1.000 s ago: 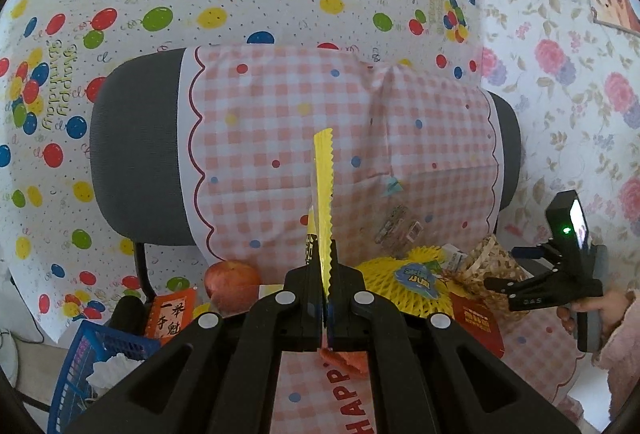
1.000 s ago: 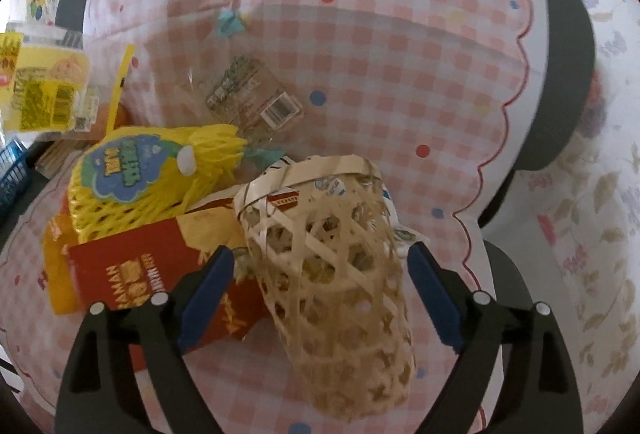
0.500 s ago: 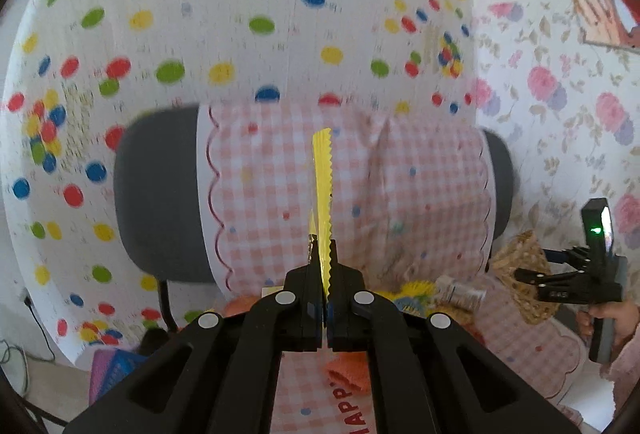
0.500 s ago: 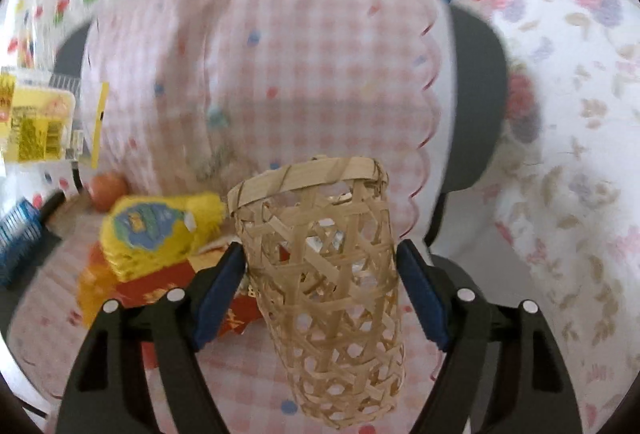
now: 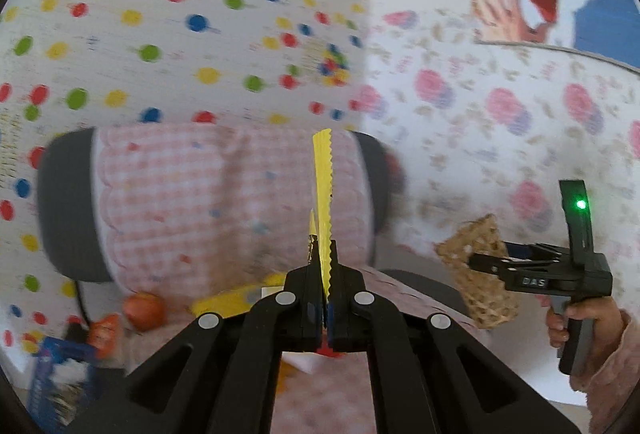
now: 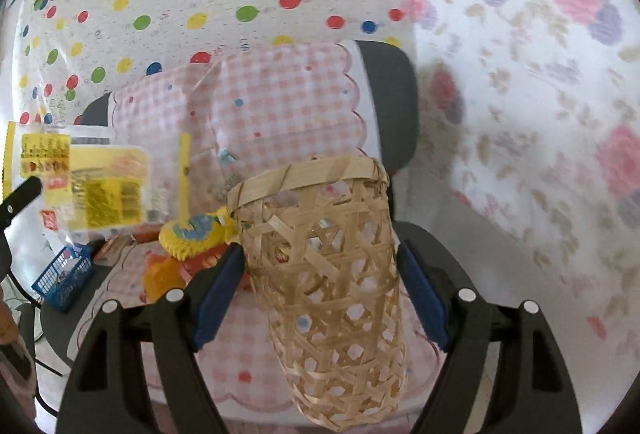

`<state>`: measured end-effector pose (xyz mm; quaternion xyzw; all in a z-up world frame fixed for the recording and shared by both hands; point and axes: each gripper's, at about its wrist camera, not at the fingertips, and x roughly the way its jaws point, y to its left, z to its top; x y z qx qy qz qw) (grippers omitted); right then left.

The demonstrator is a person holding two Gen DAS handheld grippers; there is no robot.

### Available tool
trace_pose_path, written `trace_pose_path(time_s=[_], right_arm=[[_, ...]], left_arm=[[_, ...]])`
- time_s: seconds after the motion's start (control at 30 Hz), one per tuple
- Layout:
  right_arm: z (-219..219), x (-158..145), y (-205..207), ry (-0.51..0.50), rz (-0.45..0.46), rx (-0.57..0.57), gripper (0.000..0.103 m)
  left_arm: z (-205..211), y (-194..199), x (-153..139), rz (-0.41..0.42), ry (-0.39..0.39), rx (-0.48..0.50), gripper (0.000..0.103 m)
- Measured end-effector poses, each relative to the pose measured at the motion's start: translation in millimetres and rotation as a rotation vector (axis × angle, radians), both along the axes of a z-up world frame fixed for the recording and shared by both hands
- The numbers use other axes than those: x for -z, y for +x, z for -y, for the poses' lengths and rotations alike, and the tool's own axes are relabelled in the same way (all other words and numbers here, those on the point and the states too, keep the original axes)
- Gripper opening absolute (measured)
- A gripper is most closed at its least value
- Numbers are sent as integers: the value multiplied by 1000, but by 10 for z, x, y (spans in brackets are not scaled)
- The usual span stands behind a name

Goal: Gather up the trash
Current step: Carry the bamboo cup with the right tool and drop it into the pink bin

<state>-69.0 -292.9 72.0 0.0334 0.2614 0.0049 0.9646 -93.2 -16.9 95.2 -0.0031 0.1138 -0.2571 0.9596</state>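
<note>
My left gripper (image 5: 326, 266) is shut on a yellow plastic wrapper (image 5: 322, 190), seen edge-on and held up above the chair seat; the wrapper also shows flat at the left of the right wrist view (image 6: 92, 186). My right gripper (image 6: 320, 262) is shut on a woven bamboo basket (image 6: 324, 274), lifted off the seat with its mouth up; it also shows at the right of the left wrist view (image 5: 478, 274). More trash lies on the seat: a yellow foam net (image 6: 196, 234) and red-orange packets (image 6: 168, 274).
A grey chair (image 6: 394, 106) draped with pink checked cloth (image 6: 280, 102) holds the trash. An apple (image 5: 144, 310) sits at the seat's left. A blue plastic crate (image 6: 64, 274) stands lower left. Dotted and floral sheets hang behind.
Both grippers have risen and pulled back from the seat. The right gripper closed on the basket and lifted it; the left gripper keeps the wrapper and has swung right.
</note>
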Motion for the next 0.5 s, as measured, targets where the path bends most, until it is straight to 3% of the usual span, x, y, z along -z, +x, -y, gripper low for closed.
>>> trace_pose_path(time_s=[0.23,0.5], right_arm=[[223,55,-621,-30,8,144,78],[378,216,-1313,-33,0,268,78]], left_arm=[[508,-357,245,-85,2,202,1],[1123,-748,593,-213,101,428,1]])
